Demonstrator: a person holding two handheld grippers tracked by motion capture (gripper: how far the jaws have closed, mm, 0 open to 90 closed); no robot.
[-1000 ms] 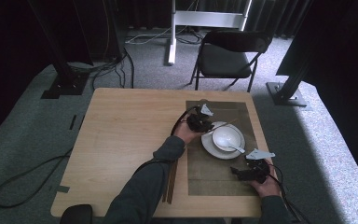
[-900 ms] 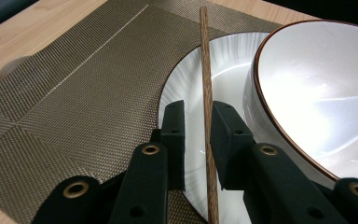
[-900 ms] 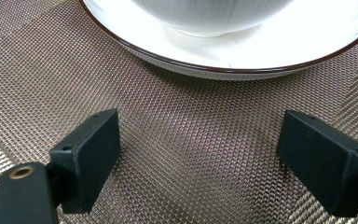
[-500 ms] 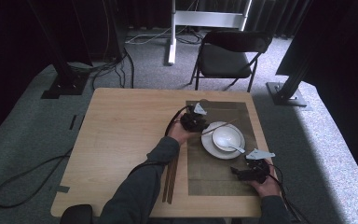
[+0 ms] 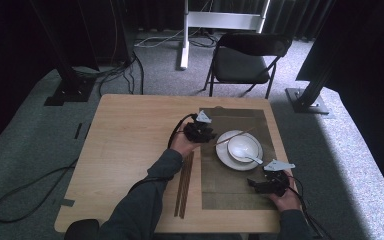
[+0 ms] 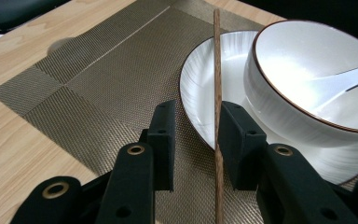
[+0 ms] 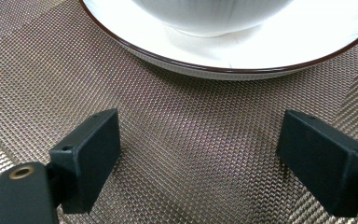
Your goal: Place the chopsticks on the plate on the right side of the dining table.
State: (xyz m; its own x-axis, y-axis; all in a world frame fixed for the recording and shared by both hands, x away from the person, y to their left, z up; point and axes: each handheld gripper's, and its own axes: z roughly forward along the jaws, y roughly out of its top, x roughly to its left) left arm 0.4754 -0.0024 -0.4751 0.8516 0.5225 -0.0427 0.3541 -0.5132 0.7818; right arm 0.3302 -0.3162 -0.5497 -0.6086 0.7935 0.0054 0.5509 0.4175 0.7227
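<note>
A wooden chopstick [image 6: 217, 70] lies slanted across the rim of the white plate [image 6: 200, 79], its near end between my left gripper's [image 6: 196, 112] jaws. It touches the right jaw, with a wide gap to the other, so the gripper is open. On the plate stands a white bowl [image 6: 279, 93] holding a white spoon [image 6: 345, 81]. In the high view the left gripper [image 5: 207, 134] is at the plate's [image 5: 222, 152] left, with the chopstick [image 5: 235, 136] running right and away. My right gripper [image 7: 205, 126] is open and empty, low over the woven placemat [image 7: 168, 116], just short of the plate's [image 7: 242, 51] near rim.
More dark chopsticks [image 5: 185, 182] lie on the wooden table [image 5: 125, 140], left of the placemat [image 5: 230, 192], beside the left forearm. A black chair [image 5: 247, 60] stands beyond the table's far edge. Cables trail on the floor at the left.
The left gripper has drawn back a little to the left, away from the bowl. The right gripper has stayed where it was.
</note>
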